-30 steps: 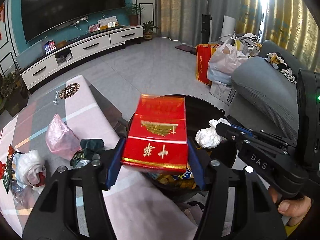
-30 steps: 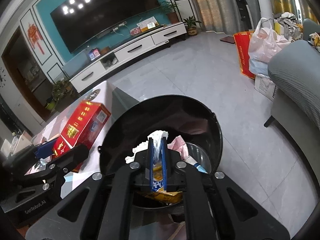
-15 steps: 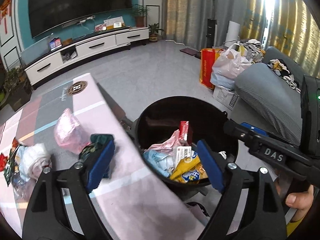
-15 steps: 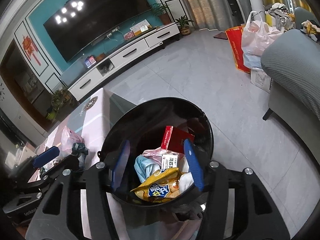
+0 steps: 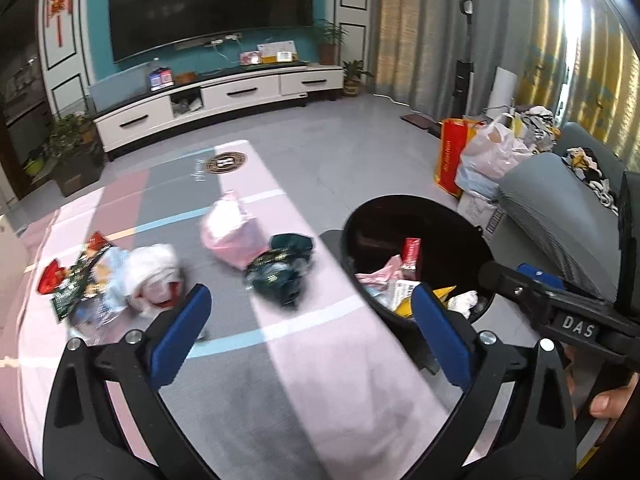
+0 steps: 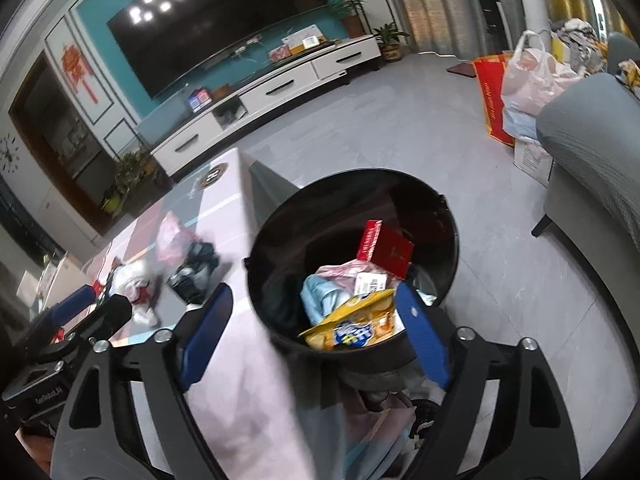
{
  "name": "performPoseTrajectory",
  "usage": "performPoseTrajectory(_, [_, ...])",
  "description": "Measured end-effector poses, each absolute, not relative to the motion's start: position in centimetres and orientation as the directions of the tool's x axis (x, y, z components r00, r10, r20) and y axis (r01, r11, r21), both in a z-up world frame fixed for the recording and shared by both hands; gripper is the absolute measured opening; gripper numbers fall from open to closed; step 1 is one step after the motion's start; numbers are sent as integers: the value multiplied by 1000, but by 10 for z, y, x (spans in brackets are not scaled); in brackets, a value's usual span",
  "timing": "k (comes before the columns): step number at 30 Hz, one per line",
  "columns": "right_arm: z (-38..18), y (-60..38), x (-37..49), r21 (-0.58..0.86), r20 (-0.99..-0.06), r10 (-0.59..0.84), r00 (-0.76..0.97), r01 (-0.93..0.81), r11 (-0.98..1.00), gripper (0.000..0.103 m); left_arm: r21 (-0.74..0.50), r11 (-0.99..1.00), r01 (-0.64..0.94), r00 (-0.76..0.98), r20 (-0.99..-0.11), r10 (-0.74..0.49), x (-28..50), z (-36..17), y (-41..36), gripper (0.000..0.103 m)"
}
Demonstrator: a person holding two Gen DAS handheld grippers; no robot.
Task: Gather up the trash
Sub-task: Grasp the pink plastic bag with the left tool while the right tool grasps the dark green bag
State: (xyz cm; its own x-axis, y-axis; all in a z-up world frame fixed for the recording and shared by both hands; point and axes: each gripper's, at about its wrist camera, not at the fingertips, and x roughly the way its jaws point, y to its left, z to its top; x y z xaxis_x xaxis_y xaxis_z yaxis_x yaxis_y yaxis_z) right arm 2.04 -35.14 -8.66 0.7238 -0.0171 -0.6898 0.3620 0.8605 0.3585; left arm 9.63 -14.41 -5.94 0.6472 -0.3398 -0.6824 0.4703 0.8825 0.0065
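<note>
Remaining trash sits on the desk (image 5: 328, 392) left of the black bin (image 5: 472, 220): a pink bag (image 5: 234, 236), a dark green wrapper (image 5: 280, 276) right beside it, and a white wad with crumpled packets (image 5: 148, 276) further from the bin. All of it looks light, soft and crinkly, so I'd pinch a bunched fold. Left gripper (image 5: 312, 344) and right gripper (image 6: 316, 334) are both empty, jaws opening wide, nothing between them.
</note>
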Motion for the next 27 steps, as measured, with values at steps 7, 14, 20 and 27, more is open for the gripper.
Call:
performPoseTrajectory(7, [-80, -315, 25, 344, -708, 68, 703, 259, 902, 86, -50, 908, 416, 624, -711, -325, 80, -73, -84, 100])
performPoseTrajectory(14, [-92, -273, 37, 322, -746, 145, 650, 162, 933, 86, -136, 968, 213, 559, -795, -235, 71, -114, 16, 100])
performPoseTrajectory(20, [-99, -244, 52, 294, -761, 155, 630, 122, 948, 86, -174, 984, 42, 530, -831, -170, 61, -139, 89, 100])
performPoseTrajectory(27, [-110, -234, 74, 254, -771, 118, 626, 132, 958, 86, -226, 974, 17, 548, -813, -198, 61, -143, 117, 100])
